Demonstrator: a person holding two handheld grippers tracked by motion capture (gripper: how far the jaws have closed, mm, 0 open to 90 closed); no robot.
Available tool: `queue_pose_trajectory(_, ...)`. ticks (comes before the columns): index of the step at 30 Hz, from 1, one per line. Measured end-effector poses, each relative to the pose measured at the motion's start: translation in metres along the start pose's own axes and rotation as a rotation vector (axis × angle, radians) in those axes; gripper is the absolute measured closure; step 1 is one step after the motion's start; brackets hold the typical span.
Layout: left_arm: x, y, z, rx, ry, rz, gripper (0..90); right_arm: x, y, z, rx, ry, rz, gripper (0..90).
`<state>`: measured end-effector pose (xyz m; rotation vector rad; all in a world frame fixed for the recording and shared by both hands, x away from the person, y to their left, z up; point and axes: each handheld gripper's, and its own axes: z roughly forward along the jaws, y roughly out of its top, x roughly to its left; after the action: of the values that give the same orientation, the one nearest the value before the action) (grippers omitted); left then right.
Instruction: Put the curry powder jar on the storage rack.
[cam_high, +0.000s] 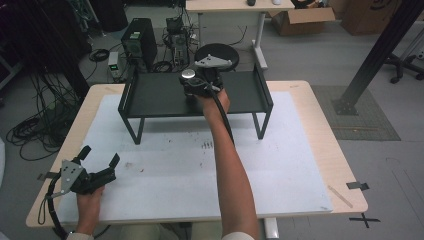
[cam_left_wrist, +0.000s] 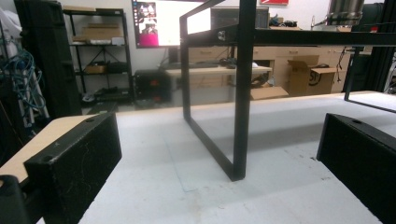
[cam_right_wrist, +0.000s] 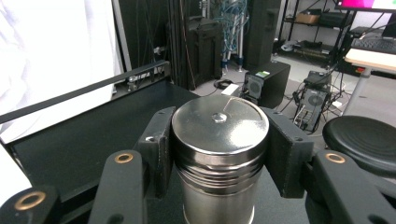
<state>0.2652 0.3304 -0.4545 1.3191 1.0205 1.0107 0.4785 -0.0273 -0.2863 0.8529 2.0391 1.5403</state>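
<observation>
A shiny metal canister (cam_right_wrist: 219, 154) with a flat lid stands upright between my right gripper's (cam_right_wrist: 219, 149) jaws, which press on both its sides. In the high view its round silver lid (cam_high: 188, 74) shows over the black raised shelf (cam_high: 155, 95), with the right gripper (cam_high: 195, 85) shut around it above the shelf's middle. Whether the canister rests on the shelf I cannot tell. My left gripper (cam_high: 100, 156) lies low at the table's front left, jaws wide apart with nothing between them (cam_left_wrist: 219, 154), facing the shelf's front left leg (cam_left_wrist: 243, 102).
The black shelf stands on thin legs at the back of the white mat (cam_high: 280, 165). Its side rails (cam_high: 264, 82) rise at both ends. A round black stool (cam_high: 227, 52) sits just behind the table. Cables and computer boxes (cam_high: 139, 40) lie on the floor beyond.
</observation>
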Motion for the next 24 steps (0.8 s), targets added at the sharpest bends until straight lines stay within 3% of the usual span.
queue_pose_trajectory(12, 0.0001, 0.0, -0.0001, -0.002, -0.001, -0.001, 0.2, -0.0037, -0.0065, 0.0077, 0.046, -0.011, 0.01, 49.1)
queue_pose_trajectory(24, 0.0, 0.0, -0.0001, -0.002, -0.001, 0.0, 0.2, -0.0066, -0.0089, 0.0074, 0.035, -0.004, 0.025, 48.7)
